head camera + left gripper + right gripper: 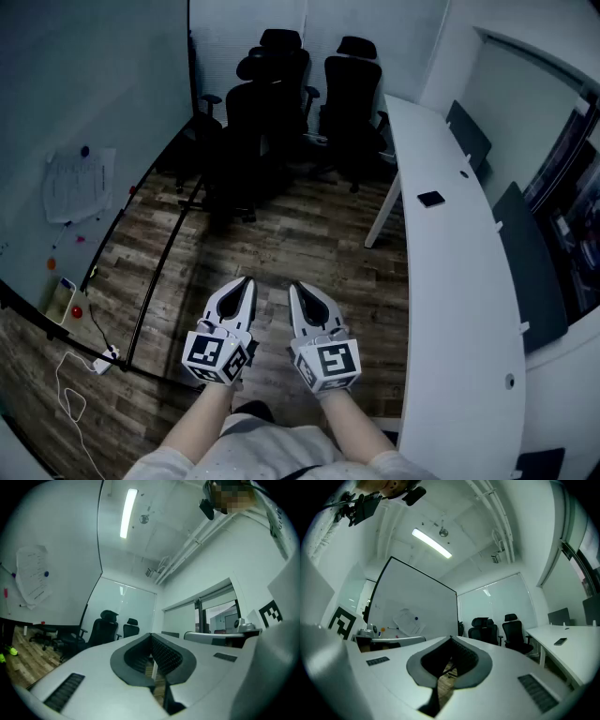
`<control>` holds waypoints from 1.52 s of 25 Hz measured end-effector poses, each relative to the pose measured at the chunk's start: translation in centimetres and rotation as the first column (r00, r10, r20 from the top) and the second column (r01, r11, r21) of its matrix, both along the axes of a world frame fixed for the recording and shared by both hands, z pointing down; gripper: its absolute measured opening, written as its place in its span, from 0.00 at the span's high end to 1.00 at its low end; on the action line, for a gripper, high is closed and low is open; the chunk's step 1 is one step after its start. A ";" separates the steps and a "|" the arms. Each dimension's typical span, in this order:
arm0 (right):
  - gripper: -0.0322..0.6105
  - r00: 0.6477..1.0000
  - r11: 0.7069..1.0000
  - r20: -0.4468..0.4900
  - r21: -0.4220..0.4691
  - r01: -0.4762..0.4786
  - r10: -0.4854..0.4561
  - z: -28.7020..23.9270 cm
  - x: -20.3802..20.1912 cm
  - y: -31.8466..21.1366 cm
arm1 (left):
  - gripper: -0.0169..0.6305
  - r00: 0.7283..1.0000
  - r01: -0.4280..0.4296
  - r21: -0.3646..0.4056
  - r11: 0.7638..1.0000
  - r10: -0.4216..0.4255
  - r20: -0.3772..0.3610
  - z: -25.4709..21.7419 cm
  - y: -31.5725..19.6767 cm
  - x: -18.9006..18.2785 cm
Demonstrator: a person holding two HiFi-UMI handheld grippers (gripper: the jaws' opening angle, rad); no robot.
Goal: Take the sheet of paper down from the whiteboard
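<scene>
Office room, wood floor | whiteboard (47,84) at left | sheet of paper (80,183) hangs there, long axis upright, at 10 o'clock from both grippers, well apart | left gripper (246,281) nearer, jaws closed, empty | right gripper (294,287) likewise.

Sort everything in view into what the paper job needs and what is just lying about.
Job: sheet of paper, blue magnet on it, whiteboard, left tool and right tool, both shut and empty.
Lying about: office chairs, white desk, white cable.
</scene>
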State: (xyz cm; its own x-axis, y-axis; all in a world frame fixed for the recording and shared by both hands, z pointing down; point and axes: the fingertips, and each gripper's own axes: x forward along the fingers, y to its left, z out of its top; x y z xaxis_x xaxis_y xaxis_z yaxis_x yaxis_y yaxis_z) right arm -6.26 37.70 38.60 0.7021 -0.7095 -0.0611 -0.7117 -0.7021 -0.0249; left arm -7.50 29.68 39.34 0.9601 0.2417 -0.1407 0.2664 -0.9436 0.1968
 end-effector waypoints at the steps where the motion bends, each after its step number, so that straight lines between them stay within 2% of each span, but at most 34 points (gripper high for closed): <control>1: 0.92 1.000 1.000 0.000 -0.002 0.001 -0.001 0.1 -0.1 0.1 | 0.95 1.000 0.000 0.001 1.000 0.000 0.000 0.0 0.2 -0.1; 9: 0.92 1.000 1.000 0.006 -0.001 0.028 -0.028 0.5 0.3 0.2 | 0.95 1.000 0.010 0.014 1.000 -0.010 0.002 0.2 0.6 0.4; 14: 0.92 0.996 0.996 -0.031 -0.019 0.084 -0.085 0.3 1.8 -1.2 | 0.95 0.999 0.031 0.027 0.999 -0.031 -0.008 0.3 -0.5 2.3; 21: 0.92 0.994 0.994 -0.021 -0.028 0.108 -0.109 0.7 5.9 -3.4 | 0.95 0.998 0.058 0.024 0.998 -0.058 0.003 0.8 -2.8 6.1; 28: 0.92 0.986 0.986 -0.025 -0.044 0.162 -0.163 0.6 10.5 -7.4 | 0.95 0.996 0.093 0.037 0.995 -0.093 -0.004 0.5 -5.9 10.4; 38: 0.92 0.959 0.958 0.002 -0.049 0.282 -0.282 1.5 16.5 -16.7 | 0.95 0.980 0.199 0.031 0.980 -0.200 0.024 1.4 -14.8 15.8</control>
State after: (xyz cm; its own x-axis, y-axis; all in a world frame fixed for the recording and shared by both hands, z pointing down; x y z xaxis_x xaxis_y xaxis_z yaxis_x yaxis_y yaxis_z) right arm 10.19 21.01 40.13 0.4729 -0.8808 -0.0245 -0.8809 -0.4732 0.0082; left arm 8.32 14.89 40.74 0.9928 0.0488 -0.1097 0.0675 -0.9825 0.1736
